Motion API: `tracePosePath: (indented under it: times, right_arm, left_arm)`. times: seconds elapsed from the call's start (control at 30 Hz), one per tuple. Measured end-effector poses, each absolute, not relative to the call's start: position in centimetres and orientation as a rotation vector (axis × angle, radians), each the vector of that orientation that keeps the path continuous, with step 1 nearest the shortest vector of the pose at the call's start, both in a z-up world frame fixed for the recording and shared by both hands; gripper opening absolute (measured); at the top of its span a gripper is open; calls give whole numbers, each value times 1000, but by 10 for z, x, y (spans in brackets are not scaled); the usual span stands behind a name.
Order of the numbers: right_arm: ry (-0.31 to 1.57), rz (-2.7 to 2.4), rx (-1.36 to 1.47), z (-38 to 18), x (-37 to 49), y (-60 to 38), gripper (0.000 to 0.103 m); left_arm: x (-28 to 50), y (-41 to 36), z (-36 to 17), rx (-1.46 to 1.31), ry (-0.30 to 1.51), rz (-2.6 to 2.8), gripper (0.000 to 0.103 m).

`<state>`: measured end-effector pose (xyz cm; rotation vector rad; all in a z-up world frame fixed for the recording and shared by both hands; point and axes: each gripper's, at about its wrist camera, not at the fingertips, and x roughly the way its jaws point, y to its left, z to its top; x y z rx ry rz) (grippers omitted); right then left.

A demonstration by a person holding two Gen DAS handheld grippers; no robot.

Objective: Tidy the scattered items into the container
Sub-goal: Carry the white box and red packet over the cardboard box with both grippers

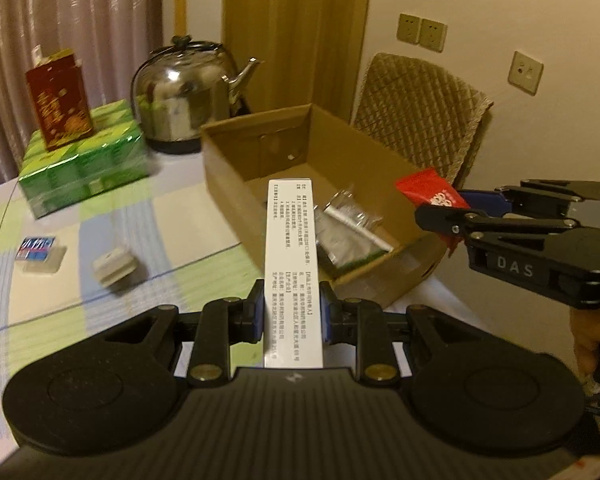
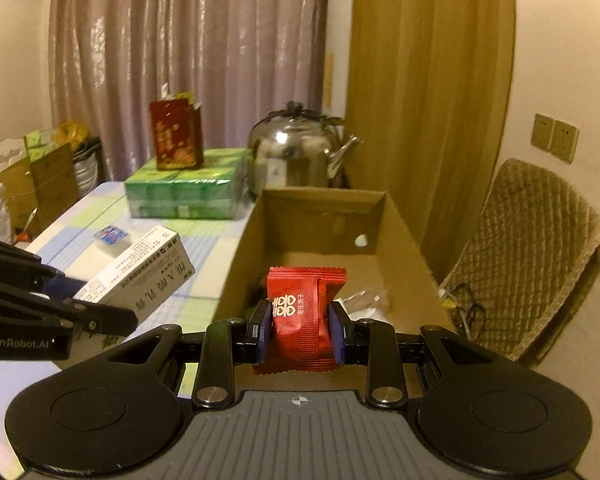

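- Far left on the checked tablecloth (image 1: 100, 216), a red carton (image 1: 58, 100) with gold print stands on a green shrink-wrapped pack (image 1: 84, 164); a small blue-labelled case (image 1: 38, 250) lies nearer.
- The left gripper (image 1: 292, 316), marked "GenRobot.AI", clamps a white medicine box (image 1: 294, 264) printed with Chinese text, held just left of the cardboard box (image 1: 228, 176).
- A steel kettle (image 1: 188, 92) stands behind.
- The right gripper (image 2: 300, 330), marked "DAS", pinches a red sachet (image 2: 300, 312) over the cardboard box's near end.
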<state>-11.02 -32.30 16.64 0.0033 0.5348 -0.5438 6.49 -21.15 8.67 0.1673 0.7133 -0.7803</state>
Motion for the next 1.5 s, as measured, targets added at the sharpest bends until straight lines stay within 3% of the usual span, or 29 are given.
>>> tracePosePath:
  times: [0.67, 1.5]
  right_arm:
    - [522, -599, 21, 190, -103, -388, 27]
    - [564, -581, 66, 174, -73, -430, 27]
  left_arm:
    - [104, -278, 102, 113, 711, -865, 21]
    - [156, -313, 70, 67, 780, -831, 21]
